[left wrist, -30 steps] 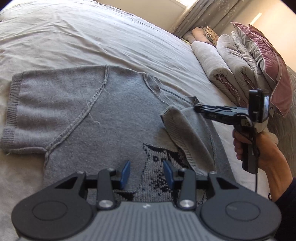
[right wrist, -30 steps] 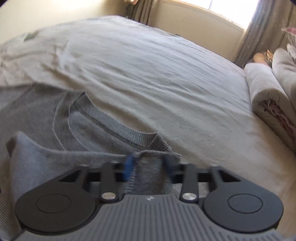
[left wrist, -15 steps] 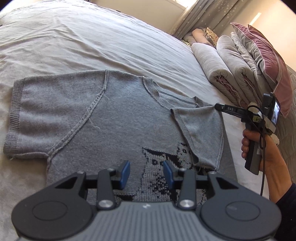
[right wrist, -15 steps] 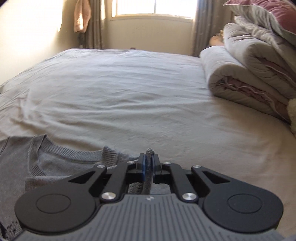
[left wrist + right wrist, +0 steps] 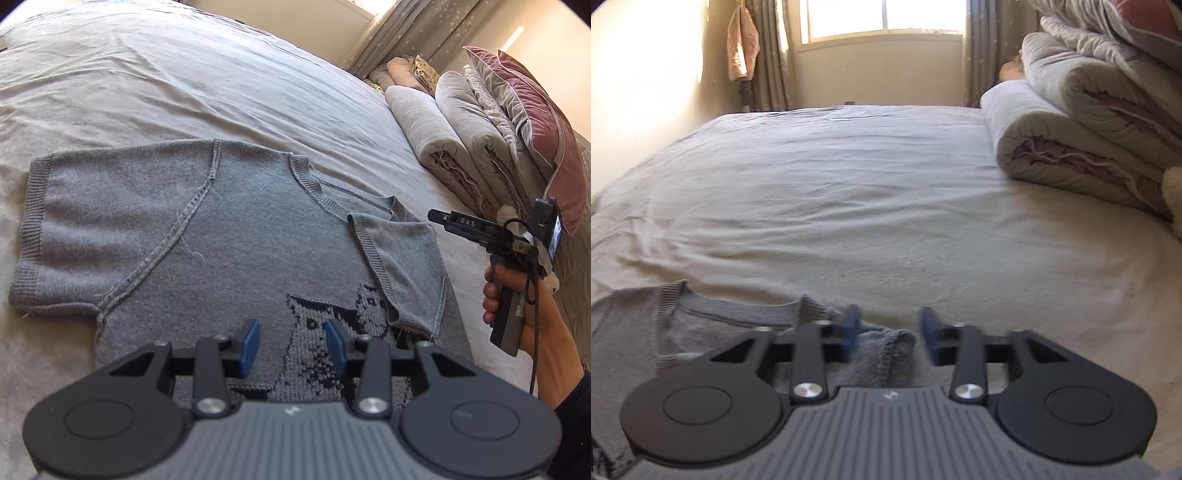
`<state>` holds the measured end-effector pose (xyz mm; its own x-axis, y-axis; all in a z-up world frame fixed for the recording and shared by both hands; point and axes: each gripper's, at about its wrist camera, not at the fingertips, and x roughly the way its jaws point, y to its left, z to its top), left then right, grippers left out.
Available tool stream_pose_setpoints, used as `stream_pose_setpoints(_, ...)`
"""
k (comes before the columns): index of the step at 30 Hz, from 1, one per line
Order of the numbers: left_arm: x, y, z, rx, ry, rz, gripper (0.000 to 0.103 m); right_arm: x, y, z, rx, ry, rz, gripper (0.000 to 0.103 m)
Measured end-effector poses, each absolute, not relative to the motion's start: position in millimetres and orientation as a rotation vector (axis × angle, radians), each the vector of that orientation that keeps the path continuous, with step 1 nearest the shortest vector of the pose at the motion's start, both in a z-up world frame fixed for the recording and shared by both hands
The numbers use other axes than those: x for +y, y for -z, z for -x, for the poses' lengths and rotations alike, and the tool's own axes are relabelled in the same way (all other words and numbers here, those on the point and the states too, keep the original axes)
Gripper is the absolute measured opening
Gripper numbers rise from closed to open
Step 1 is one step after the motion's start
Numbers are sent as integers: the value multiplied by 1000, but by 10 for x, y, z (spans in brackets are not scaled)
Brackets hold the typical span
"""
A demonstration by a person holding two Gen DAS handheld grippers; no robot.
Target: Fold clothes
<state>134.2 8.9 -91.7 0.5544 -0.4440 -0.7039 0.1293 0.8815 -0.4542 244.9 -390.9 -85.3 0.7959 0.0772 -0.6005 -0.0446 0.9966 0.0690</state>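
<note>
A grey knit sweater (image 5: 221,236) with a dark animal pattern lies flat on the bed, neck toward the pillows. Its right sleeve (image 5: 402,266) is folded inward over the chest. My left gripper (image 5: 291,341) hovers open over the pattern with nothing between its blue pads. At the sweater's right shoulder a hand holds my right gripper (image 5: 437,218). In the right wrist view, my right gripper (image 5: 890,326) has its jaws opening. The sleeve's folded edge (image 5: 886,350) lies slack between and below the pads, which do not press on it. The collar (image 5: 713,314) shows to the left.
Rolled duvets (image 5: 443,140) and a pink pillow (image 5: 535,122) are stacked along the bed's right side. Pale wrinkled sheet (image 5: 184,74) stretches beyond the sweater toward a window (image 5: 882,18) and curtains. A pink cloth (image 5: 742,44) hangs beside the window.
The right gripper drew the sleeve back to the right, laid it folded flat over the chest, rolled level, then spread its jaws off the fabric. The left gripper stayed still.
</note>
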Motion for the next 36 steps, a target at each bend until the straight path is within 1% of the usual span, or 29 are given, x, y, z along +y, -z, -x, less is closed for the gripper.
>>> stream_pose_setpoints(2, 78, 913, -1339, 925, 348, 372, 40, -3886, 921, -2473, 689, -96, -61, 59)
stream_pose_setpoints(3, 74, 916, -1339, 925, 347, 370, 40, -3869, 957, -2485, 710, -111, -60, 47)
stream_pose_setpoints(4, 71, 919, -1340, 926, 345, 369, 40, -3829, 1001, -2503, 731, -115, -23, 23)
stream_pose_setpoints(5, 75, 924, -1342, 928, 343, 369, 40, -3812, 1020, -2526, 735, -84, 9, 8)
stream_pose_setpoints(8, 92, 932, -1357, 929, 342, 371, 40, -3851, 1032, -2570, 724, -10, 6, 8)
stream_pose_setpoints(10, 102, 939, -1368, 931, 340, 372, 40, -3822, 1010, -2511, 715, -11, -1, 9)
stream_pose_setpoints(12, 119, 946, -1366, 936, 333, 377, 40, -3792, 941, -2400, 701, -17, -32, 31)
stream_pose_setpoints(13, 127, 950, -1365, 938, 329, 379, 40, -3780, 841, -2258, 670, -19, -59, 39)
stream_pose_setpoints(14, 136, 951, -1364, 940, 326, 381, 40, -3762, 737, -2081, 641, -24, -78, 57)
stream_pose_setpoints(15, 144, 944, -1363, 939, 325, 383, 40, -3740, 634, -1902, 616, -33, -96, 64)
stream_pose_setpoints(18, 158, 921, -1354, 936, 323, 385, 41, -3561, 461, -1308, 673, -128, -87, 65)
stream_pose_setpoints(24, 188, 860, -1302, 930, 323, 395, 41, -3170, 478, 366, 787, -335, -66, 65)
stream_pose_setpoints(27, 193, 829, -1249, 922, 327, 394, 41, -3001, 624, 1073, 805, -385, -57, 65)
stream_pose_setpoints(29, 194, 811, -1210, 916, 330, 392, 41, -2806, 745, 1339, 828, -407, 24, 64)
stream_pose_setpoints(30, 196, 805, -1189, 914, 332, 392, 41, -2752, 782, 1370, 835, -383, 53, 52)
stream_pose_setpoints(31, 199, 798, -1169, 913, 333, 391, 41, -2697, 819, 1401, 843, -359, 81, 35)
stream_pose_setpoints(32, 209, 792, -1145, 913, 332, 393, 41, -2643, 856, 1432, 850, -335, 109, 14)
stream_pose_setpoints(33, 228, 786, -1119, 912, 335, 399, 41, -2589, 894, 1464, 857, -310, 137, 8)
stream_pose_setpoints(36, 299, 752, -1037, 905, 330, 405, 41, -2417, 835, 1566, 810, -234, 215, 8)
